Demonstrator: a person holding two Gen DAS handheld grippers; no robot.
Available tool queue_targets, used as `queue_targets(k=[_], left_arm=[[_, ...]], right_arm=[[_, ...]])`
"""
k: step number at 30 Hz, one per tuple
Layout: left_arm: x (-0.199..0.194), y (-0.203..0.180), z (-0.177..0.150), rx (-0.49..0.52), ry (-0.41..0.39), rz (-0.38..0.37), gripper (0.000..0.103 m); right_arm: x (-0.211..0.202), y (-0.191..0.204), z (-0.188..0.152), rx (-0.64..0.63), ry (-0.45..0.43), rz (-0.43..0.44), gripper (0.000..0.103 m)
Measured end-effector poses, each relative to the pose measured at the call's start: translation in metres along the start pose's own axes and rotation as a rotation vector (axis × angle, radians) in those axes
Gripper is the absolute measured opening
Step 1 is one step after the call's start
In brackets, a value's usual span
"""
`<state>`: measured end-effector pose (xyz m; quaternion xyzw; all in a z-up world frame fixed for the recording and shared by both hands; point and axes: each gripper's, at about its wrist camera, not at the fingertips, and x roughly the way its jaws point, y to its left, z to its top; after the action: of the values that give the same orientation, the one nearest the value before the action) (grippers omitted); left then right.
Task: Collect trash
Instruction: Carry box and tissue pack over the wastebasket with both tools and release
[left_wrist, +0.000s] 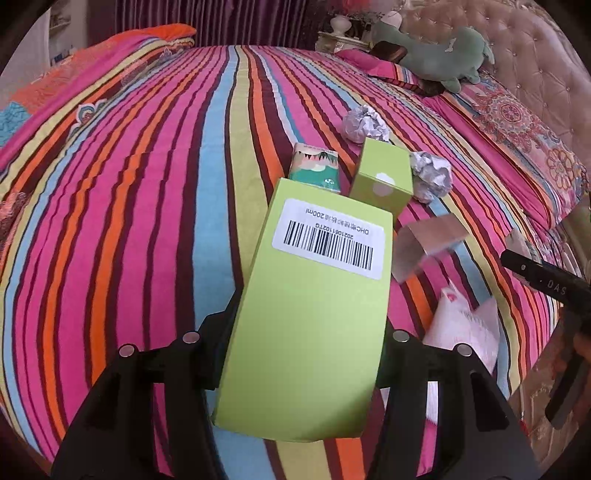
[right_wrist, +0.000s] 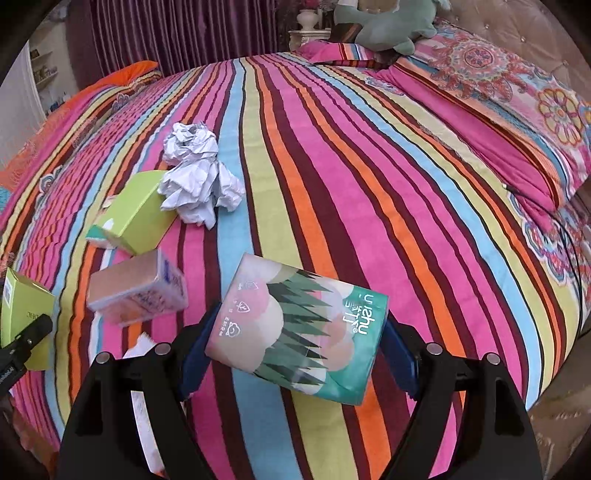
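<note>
The left gripper (left_wrist: 306, 354) is clenched on a tall lime-green carton (left_wrist: 314, 291) with a barcode label, lifted off the striped bedspread (left_wrist: 147, 221). The right gripper (right_wrist: 299, 350) clamps a green tissue pack (right_wrist: 299, 325) between blue pads, jaws fairly wide. Only the right wrist view shows a pink-orange box (right_wrist: 136, 291) at nine o'clock; two crumpled paper balls (right_wrist: 199, 177) and a smaller green box (right_wrist: 133, 214) lie at eleven. The left view alone shows the plush toy (left_wrist: 436, 55) whole; a pale bag (left_wrist: 465, 325) stays partly hidden.
</note>
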<state>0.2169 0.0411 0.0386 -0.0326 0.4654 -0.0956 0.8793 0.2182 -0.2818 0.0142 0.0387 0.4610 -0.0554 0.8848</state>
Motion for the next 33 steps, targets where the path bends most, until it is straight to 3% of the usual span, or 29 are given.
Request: queue_targets(k=[10,15,18,23,26,33], left_arm=[[-0.047,0.000,-0.048,0.005,-0.023,0.001,0.054],[-0.084,-0.009,-0.099,0.007,-0.072,-0.062,0.054],[-0.098,-0.018,-0.132,0.012,-0.056,-0.095,0.054],[-0.102,-0.033,-0.190,0.001,0.034,-0.132,0.054],[-0.089,-0.035,-0.213,-0.022,0.101,-0.144,0.054],[-0.029,-0.040,-0.255,-0.081,0.397,-0.182,0.054]], right_arm=[[-0.046,-0.005,-0.049,0.051,-0.033,0.083,0.076],[-0.073,-0.006,-0.088,0.088,-0.032,0.173,0.076],[-0.090,-0.003,-0.115,0.088,-0.021,0.208,0.076],[-0.097,0.010,-0.169,0.058,0.066,0.238,0.076],[-0.082,0.018,-0.205,0.037,0.179,0.239,0.076],[-0.032,0.021,-0.244,0.129,0.444,0.288,0.076]])
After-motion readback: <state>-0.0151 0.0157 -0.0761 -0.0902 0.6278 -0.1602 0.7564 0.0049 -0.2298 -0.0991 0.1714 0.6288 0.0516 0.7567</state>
